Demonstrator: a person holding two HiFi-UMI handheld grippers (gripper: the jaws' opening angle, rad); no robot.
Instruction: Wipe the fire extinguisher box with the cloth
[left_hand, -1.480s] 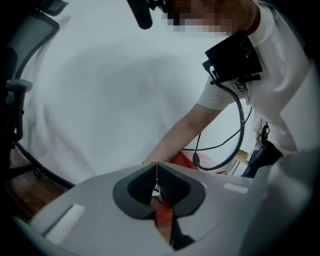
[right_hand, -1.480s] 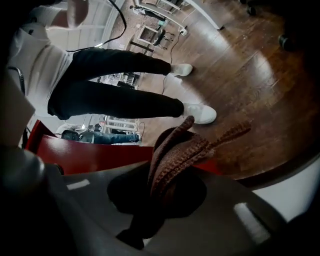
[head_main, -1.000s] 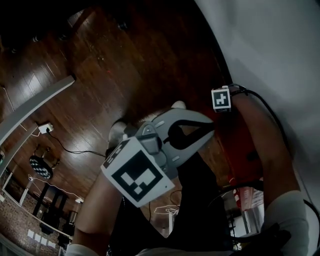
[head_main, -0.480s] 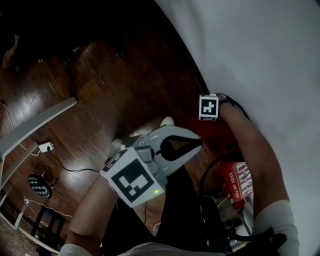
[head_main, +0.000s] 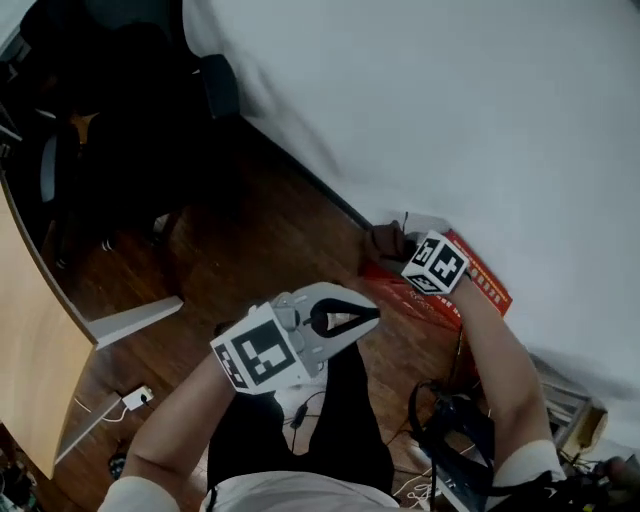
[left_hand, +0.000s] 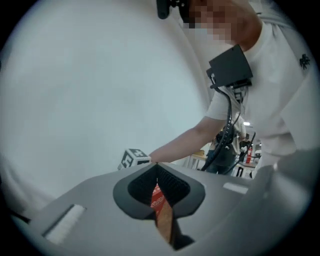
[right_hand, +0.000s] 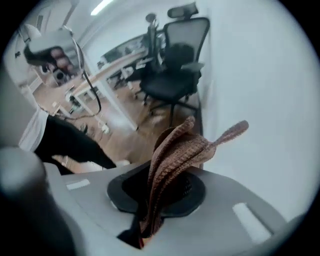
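The red fire extinguisher box (head_main: 478, 282) lies on the wood floor against the white wall. My right gripper (head_main: 398, 243), under its marker cube (head_main: 436, 263), is shut on a brown knitted cloth (head_main: 383, 240) at the box's left end. In the right gripper view the cloth (right_hand: 184, 149) sticks up in folds out of the closed jaws (right_hand: 161, 172). My left gripper (head_main: 368, 316) hovers shut and empty over the floor, left of the box. Through its narrow slot a strip of the red box (left_hand: 161, 210) shows beyond the left gripper (left_hand: 157, 166).
A black office chair (right_hand: 176, 74) stands beside a white desk along the wall. A wooden desk edge (head_main: 35, 330) is at the left, with a plug and cable (head_main: 134, 398) on the floor. More cables and gear (head_main: 452, 440) lie by my right arm.
The head view has swung up from the dark floor to the wall. The right gripper with the cloth now sits at the red box's left end. The left gripper stays shut.
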